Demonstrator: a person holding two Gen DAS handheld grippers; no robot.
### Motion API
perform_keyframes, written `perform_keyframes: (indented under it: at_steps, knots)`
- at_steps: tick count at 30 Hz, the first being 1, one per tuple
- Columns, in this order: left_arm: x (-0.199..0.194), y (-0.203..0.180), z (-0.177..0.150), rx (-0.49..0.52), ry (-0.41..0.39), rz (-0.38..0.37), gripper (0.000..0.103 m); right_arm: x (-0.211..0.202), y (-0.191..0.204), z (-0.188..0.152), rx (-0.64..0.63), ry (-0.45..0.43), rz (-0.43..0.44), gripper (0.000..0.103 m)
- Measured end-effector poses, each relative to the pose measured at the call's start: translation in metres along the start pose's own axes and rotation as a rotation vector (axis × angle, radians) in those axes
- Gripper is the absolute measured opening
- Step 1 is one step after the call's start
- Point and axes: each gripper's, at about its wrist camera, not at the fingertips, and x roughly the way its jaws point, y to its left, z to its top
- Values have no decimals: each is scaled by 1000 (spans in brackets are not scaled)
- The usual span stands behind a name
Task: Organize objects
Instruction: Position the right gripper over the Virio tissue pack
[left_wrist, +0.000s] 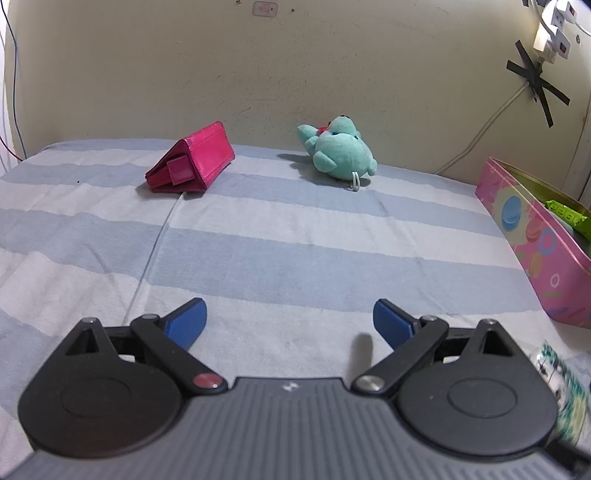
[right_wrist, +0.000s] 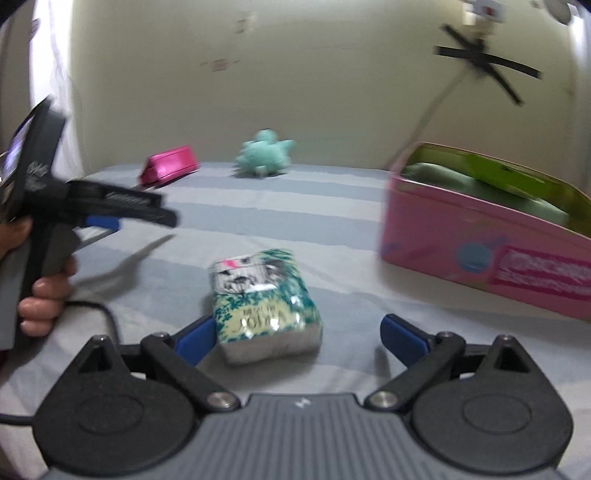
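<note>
The pink tin (right_wrist: 480, 236) sits open on the striped bedsheet (left_wrist: 295, 229), and everything else is best placed from it. Inside the tin lie green things (right_wrist: 491, 184); the right wrist view is too blurred to say what they are, though the left wrist view shows a bright green packet (left_wrist: 567, 218) peeking over the rim.

Out on the sheet, near the tin's closer end, lies a tissue pack (right_wrist: 264, 302) printed in green and white. The right gripper (right_wrist: 297, 334) is spread wide around the near end of that pack. Its blue left finger (right_wrist: 195, 339) looks to be just beside or touching the pack's side, and I cannot tell which through the blur, while the other blue finger (right_wrist: 402, 338) stands well apart from it. The pack rests on the sheet, not pinched.

Further from the tin, past the pack, a person's hand (right_wrist: 40, 295) holds the left gripper (left_wrist: 290, 323) by its handle. Its fingers are also spread wide with only bare sheet between them.

Well away from the tin, toward the wall (left_wrist: 295, 74), a teal plush toy (left_wrist: 338, 151) lies on the sheet. Beyond the toy, still further from the tin, a magenta wallet (left_wrist: 192, 160) stands tented on its edges. On the wall above the tin, black tape (left_wrist: 535, 81) crosses over a white cable.
</note>
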Motion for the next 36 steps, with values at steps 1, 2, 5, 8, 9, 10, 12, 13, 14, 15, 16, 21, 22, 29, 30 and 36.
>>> perform_keyframes:
  at_steps: [1, 2, 5, 8, 9, 10, 12, 13, 14, 15, 16, 21, 22, 29, 30, 36]
  knots:
    - [0, 0, 0, 1, 0, 1, 98, -2, -4, -1, 19, -4, -2, 99]
    - [0, 0, 0, 0, 0, 1, 98, -3, -6, -2, 34, -5, 7, 99]
    - [0, 1, 0, 1, 0, 2, 98, -7, -5, -3, 24, -5, 30, 99]
    - [1, 0, 0, 7, 1, 7, 98, -4, 3, -2, -9, 5, 53, 99]
    - [1, 0, 0, 8, 1, 8, 98, -2, 6, -1, -16, 13, 61, 99]
    - [1, 0, 0, 10, 2, 10, 98, 2, 9, -1, -24, 21, 64, 99]
    - [2, 0, 0, 14, 3, 16, 98, 6, 13, -1, -36, 39, 63, 99]
    - [2, 0, 0, 16, 5, 19, 98, 7, 13, -1, -36, 45, 67, 99]
    - [3, -1, 0, 20, 6, 22, 98, 6, 13, -2, -31, 42, 73, 99]
    - [3, -2, 0, 23, 8, 27, 98, 5, 12, -2, -23, 39, 82, 99]
    - [4, -2, -1, 27, 10, 37, 98, 4, 10, -3, -14, 36, 87, 99]
    - [7, -5, 0, 47, 33, 65, 103, 2, 9, -5, 1, 26, 105, 100]
    - [7, -5, 0, 47, 34, 68, 103, 2, 8, -5, 8, 26, 109, 100]
    - [7, -8, -1, 55, 36, 83, 103, 0, 7, -5, 22, 22, 114, 100]
    - [7, -9, -1, 56, 37, 88, 103, 0, 5, -5, 24, 21, 119, 100]
    - [6, -10, -2, 63, 43, 101, 103, -8, -2, -8, 51, 8, 142, 100]
